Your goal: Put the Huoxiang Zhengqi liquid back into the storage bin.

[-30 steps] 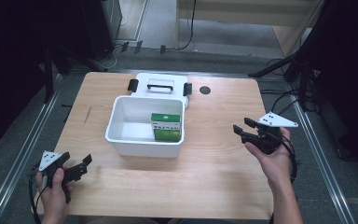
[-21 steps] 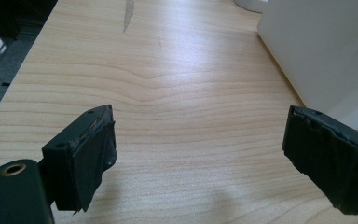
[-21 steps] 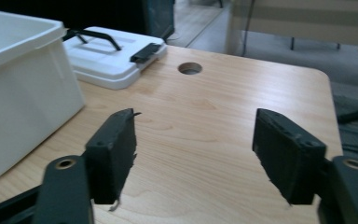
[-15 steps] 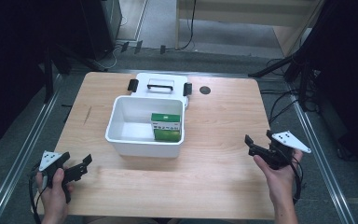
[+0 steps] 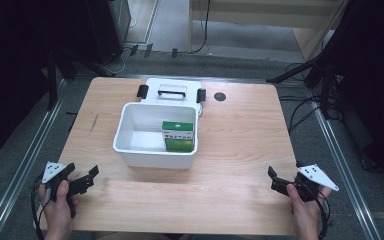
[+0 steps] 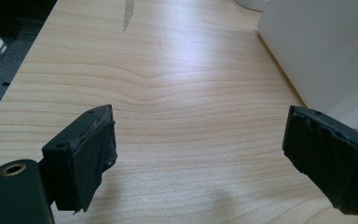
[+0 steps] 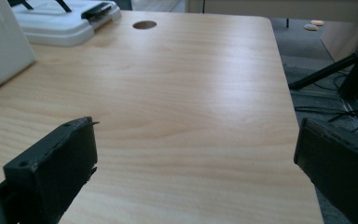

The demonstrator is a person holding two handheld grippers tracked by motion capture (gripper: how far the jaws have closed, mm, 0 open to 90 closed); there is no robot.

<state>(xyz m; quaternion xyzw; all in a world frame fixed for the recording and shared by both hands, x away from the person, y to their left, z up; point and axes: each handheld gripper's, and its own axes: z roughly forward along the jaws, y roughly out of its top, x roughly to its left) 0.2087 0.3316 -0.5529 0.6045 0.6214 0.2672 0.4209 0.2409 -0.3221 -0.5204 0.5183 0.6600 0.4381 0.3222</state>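
High view looks down on the table (image 5: 240,150); gripper views skim it close from seven and five o'clock, sharing the white box (image 5: 155,150)

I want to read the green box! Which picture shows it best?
The high view: the green box stands inside the white bin, with its top and printed label in sight. The left gripper view gives the bin's outer wall, the right gripper view a bit of that wall.
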